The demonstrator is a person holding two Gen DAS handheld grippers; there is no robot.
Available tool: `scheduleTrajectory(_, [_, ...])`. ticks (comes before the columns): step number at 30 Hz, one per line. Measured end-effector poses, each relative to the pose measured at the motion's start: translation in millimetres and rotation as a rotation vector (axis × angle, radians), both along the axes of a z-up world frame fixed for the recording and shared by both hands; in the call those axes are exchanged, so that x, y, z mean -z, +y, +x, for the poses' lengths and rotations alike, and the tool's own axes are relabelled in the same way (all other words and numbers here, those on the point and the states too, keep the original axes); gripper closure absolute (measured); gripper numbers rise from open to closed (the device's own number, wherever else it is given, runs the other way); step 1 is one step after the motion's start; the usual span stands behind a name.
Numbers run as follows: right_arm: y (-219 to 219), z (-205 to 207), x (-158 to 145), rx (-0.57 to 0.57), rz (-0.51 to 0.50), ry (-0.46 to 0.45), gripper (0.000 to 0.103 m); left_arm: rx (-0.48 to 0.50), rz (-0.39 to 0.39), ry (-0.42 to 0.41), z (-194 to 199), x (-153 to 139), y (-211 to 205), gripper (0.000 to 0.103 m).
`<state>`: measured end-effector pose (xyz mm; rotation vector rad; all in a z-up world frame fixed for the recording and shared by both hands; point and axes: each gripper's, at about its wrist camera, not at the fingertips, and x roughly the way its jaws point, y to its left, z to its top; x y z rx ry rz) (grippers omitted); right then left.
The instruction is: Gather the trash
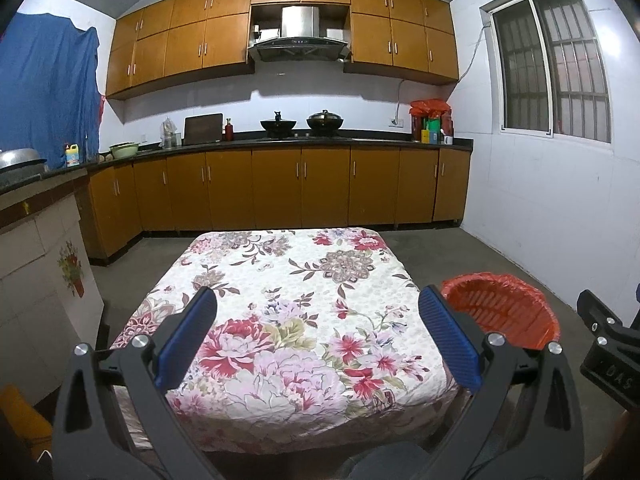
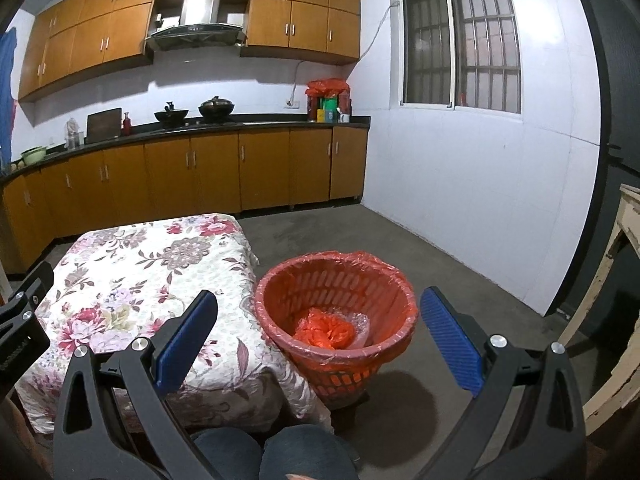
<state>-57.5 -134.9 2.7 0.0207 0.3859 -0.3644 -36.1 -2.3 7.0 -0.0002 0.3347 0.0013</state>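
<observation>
Two blue-padded grippers, left gripper and right gripper, hang spread wide and empty above denim-clad knees. Beyond them, a floral-clothed counter stands just beside an orange slatted plastic wastebasket, where crumpled orange plastic trash lies in the liner.

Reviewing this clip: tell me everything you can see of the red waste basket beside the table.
The red waste basket is round, slatted plastic, tapering toward its base, lined with a thin red bag folded over the rim. It stands upright on the grey floor, close against the hanging edge of the flowered tablecloth. Inside lie crumpled red plastic and some clear film. Nothing grips it; the right gripper hangs open in front of it.
</observation>
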Motion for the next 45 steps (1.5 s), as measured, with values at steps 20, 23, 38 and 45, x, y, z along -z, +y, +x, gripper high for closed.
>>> scheduleTrajectory(20, [-3.7, 5.0, 1.9, 0.027, 0.002, 0.011, 0.002, -0.024, 0.039, 0.001, 3.5, 7.9, -8.4, 0.004])
scheduleTrajectory(23, [-2.7, 8.0, 7.4, 0.028, 0.004, 0.019, 0.002, -0.029, 0.040, 0.009, 4.3, 9.7, -7.7, 0.004])
scheduleTrajectory(38, [-2.4, 12.1, 13.4, 0.028, 0.015, 0.041, 0.002, -0.029, 0.032, 0.049, 8.2, 17.2, -6.6, 0.004])
scheduleTrajectory(45, [-2.9, 12.7, 15.7, 0.030, 0.025, 0.054, 0.002, -0.027, 0.032, 0.052, 9.1, 16.6, -7.3, 0.004])
